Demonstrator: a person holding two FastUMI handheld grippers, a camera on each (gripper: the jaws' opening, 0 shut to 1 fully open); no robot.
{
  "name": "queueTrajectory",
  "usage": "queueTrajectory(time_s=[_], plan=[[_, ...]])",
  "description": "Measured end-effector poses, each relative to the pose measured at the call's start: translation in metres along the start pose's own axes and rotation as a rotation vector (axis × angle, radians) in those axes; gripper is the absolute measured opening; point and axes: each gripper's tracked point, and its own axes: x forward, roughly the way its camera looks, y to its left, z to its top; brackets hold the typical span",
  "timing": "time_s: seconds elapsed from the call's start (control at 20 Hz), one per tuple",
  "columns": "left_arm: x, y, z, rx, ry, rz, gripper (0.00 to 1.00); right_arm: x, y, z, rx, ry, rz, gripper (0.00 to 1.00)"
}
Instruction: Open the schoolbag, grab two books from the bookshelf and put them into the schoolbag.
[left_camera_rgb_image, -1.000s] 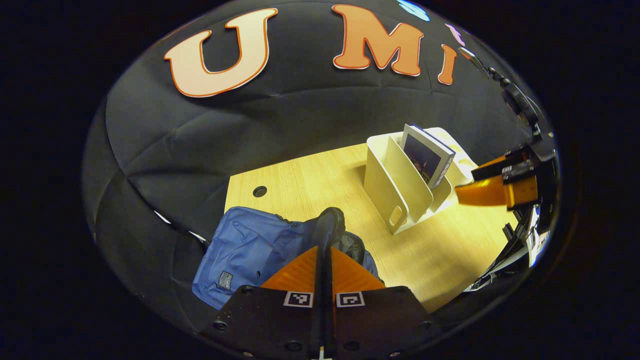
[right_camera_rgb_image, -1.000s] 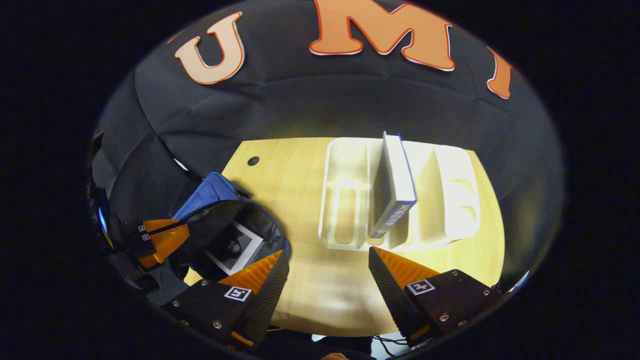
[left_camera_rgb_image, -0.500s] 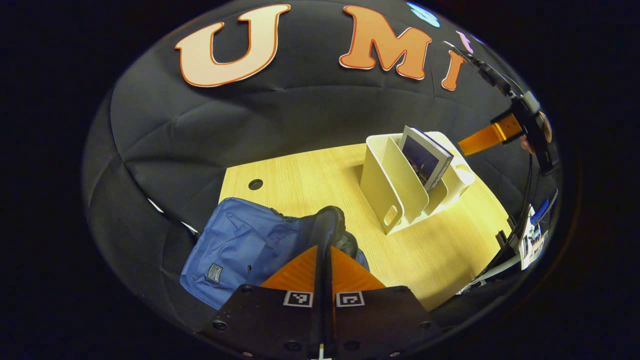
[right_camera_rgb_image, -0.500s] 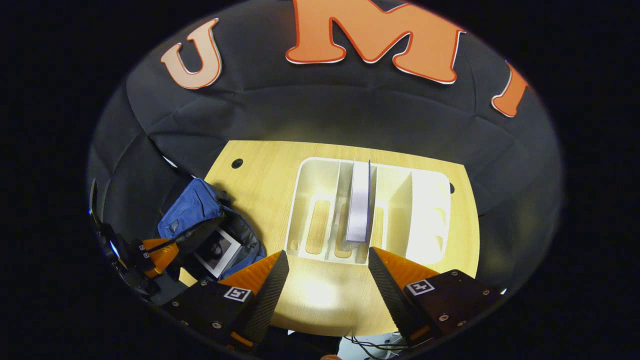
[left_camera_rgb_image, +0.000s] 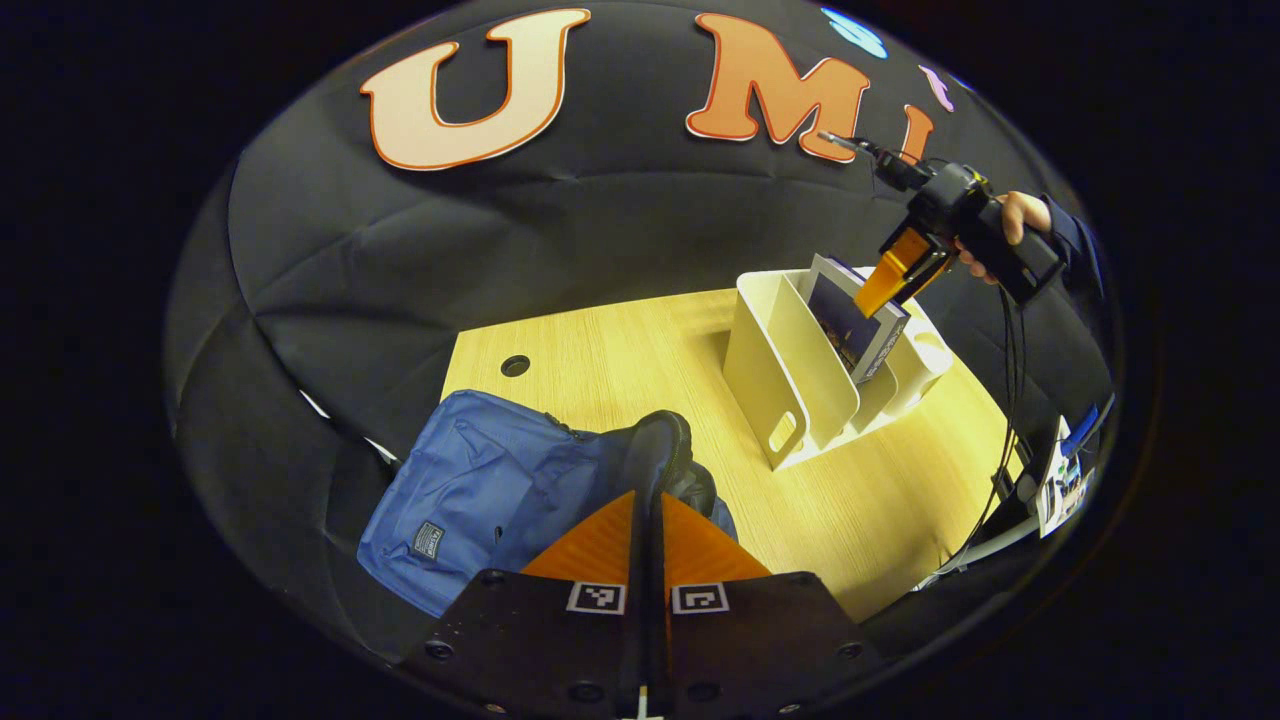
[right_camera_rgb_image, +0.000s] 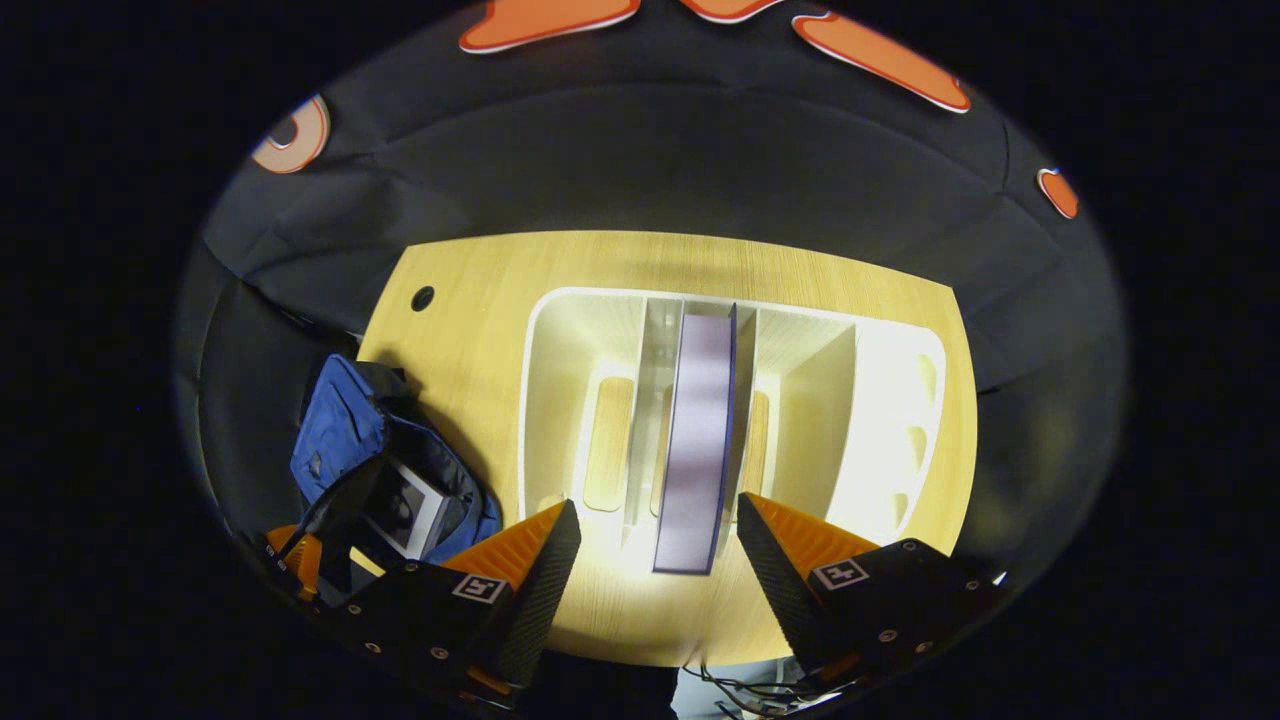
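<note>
My left gripper (left_camera_rgb_image: 648, 495) is shut on the black rim of the blue schoolbag (left_camera_rgb_image: 470, 495), holding its mouth up at the table's near left corner. In the right gripper view the schoolbag (right_camera_rgb_image: 335, 435) gapes, with one book (right_camera_rgb_image: 405, 508) inside and the left gripper (right_camera_rgb_image: 290, 555) at its edge. The white bookshelf (right_camera_rgb_image: 560, 400) lies straight below my right gripper (right_camera_rgb_image: 655, 520), which is open with its fingers either side of the standing book (right_camera_rgb_image: 700, 430). From the left gripper view, the right gripper (left_camera_rgb_image: 880, 285) hovers at that book (left_camera_rgb_image: 845, 325) in the bookshelf (left_camera_rgb_image: 790, 375), held by a hand (left_camera_rgb_image: 1010, 215).
The wooden table (left_camera_rgb_image: 620, 350) has a round cable hole (left_camera_rgb_image: 515, 365) at its far left. The bookshelf's other slots (right_camera_rgb_image: 830, 420) hold nothing. Cables (left_camera_rgb_image: 1010, 400) hang off the table's right side, near some small gear (left_camera_rgb_image: 1062, 478).
My right gripper has risen and swung over the bookshelf, now pointing down with the book's top edge between its open fingers. The left gripper has kept its hold on the bag.
</note>
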Motion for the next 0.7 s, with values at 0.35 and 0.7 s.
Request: queueTrajectory(time_s=[0.35,0.7], plan=[[0.003,-0.001,-0.004,-0.015,0.018,-0.005,0.03,0.034,-0.006,0.012,0.026,0.094,-0.024,0.77],[0.008,-0.003,-0.005,-0.021,0.03,-0.009,0.03,0.038,-0.023,0.015,0.04,0.113,-0.072,0.36]])
